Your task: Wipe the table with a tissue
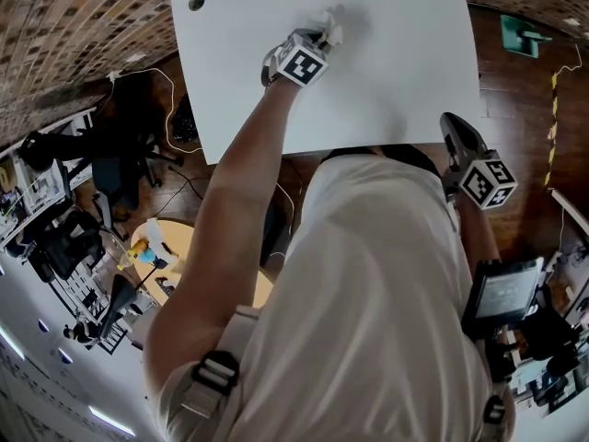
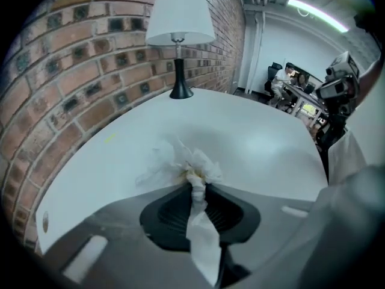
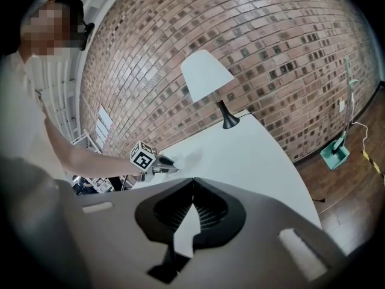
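Note:
A crumpled white tissue [image 1: 327, 28] lies pressed on the white table [image 1: 396, 81] near its far edge. My left gripper [image 1: 320, 39] is shut on it, arm stretched forward. In the left gripper view the tissue [image 2: 183, 164] bunches on the tabletop just past the jaws, and a strip of it runs back between the left gripper [image 2: 196, 184] pads. My right gripper [image 1: 451, 122] hangs over the table's near right edge, apart from the tissue. In its own view the right gripper [image 3: 193, 180] tips meet with nothing between them, and the left gripper [image 3: 161, 164] shows beyond on the table [image 3: 252, 155].
A white-shaded lamp [image 2: 179, 35] on a black stem stands at the table's far end by the brick wall [image 2: 72, 71]. A cable hole [image 1: 196, 3] sits in one table corner. A green dustpan [image 1: 523, 37] lies on the wooden floor. A small round table [image 1: 175, 242] stands lower left.

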`<state>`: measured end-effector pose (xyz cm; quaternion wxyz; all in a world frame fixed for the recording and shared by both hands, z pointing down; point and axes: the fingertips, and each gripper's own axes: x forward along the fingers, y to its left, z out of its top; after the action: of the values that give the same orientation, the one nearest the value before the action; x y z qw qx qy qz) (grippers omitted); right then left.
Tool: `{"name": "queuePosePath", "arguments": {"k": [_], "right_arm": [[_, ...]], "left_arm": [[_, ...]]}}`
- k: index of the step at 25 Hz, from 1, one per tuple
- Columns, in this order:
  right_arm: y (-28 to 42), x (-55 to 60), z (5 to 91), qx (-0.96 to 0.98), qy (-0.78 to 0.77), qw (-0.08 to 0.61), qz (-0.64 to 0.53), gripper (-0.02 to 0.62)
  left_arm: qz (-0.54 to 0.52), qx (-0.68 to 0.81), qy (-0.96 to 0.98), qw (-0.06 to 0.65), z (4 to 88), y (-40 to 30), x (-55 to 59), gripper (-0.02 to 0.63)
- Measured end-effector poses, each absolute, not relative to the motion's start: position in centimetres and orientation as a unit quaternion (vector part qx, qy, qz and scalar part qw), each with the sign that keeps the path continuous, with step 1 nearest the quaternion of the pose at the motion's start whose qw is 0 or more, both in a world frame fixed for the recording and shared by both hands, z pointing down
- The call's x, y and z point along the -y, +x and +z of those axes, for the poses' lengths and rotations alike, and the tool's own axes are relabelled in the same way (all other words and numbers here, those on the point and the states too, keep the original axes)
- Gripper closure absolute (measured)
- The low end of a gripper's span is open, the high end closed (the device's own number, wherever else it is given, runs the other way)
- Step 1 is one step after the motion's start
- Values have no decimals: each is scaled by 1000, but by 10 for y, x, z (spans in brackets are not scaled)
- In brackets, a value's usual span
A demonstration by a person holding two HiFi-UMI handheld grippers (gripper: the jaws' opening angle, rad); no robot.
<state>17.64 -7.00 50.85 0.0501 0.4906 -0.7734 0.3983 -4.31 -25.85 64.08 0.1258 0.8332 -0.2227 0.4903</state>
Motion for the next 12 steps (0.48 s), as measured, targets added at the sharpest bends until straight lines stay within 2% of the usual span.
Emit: {"name": "queuePosePath", "arguments": {"k": [6, 12], "right_arm": [[199, 68, 508, 775, 489, 37, 398, 588], [225, 76, 500, 782, 485, 19, 392, 588]], "left_arm": [[478, 131, 860, 119, 641, 66, 183, 543], [452, 60, 868, 196, 635, 128, 85, 541]]}}
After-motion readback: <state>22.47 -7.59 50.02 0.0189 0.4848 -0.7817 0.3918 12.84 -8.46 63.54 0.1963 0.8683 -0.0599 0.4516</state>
